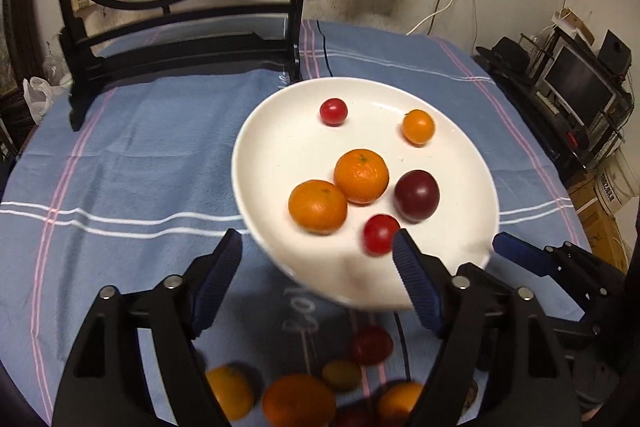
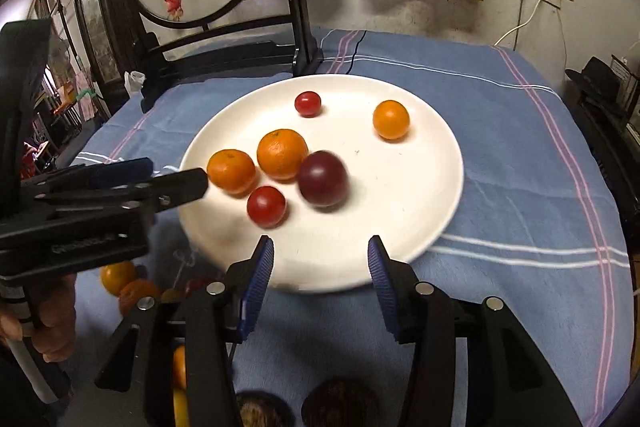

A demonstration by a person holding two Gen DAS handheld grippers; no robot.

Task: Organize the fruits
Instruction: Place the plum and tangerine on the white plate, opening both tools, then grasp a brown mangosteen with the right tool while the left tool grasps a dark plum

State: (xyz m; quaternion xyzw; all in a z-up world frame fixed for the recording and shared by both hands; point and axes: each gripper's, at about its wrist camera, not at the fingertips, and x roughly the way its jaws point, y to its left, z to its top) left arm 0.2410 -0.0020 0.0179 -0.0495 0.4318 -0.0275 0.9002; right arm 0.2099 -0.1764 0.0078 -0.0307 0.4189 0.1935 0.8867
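White round plate (image 2: 420,187) on blue plaid cloth (image 2: 520,155) holds six smooth round fruits: two dimpled mandarins (image 2: 282,154), two red tomatoes (image 2: 266,206), one orange tomato (image 2: 391,119), one dark plum (image 2: 323,179). More fruit (image 1: 298,401) lies on the cloth. Left gripper (image 1: 318,269) gapes wide, empty; right gripper (image 2: 320,267) likewise.

White plate (image 2: 420,187) carrying orange mandarins (image 2: 282,154), red tomatoes (image 2: 267,206), one dark purple plum (image 2: 323,179). Blue cloth (image 2: 500,131) striped pink and white; blue-padded black tongs (image 2: 320,259).
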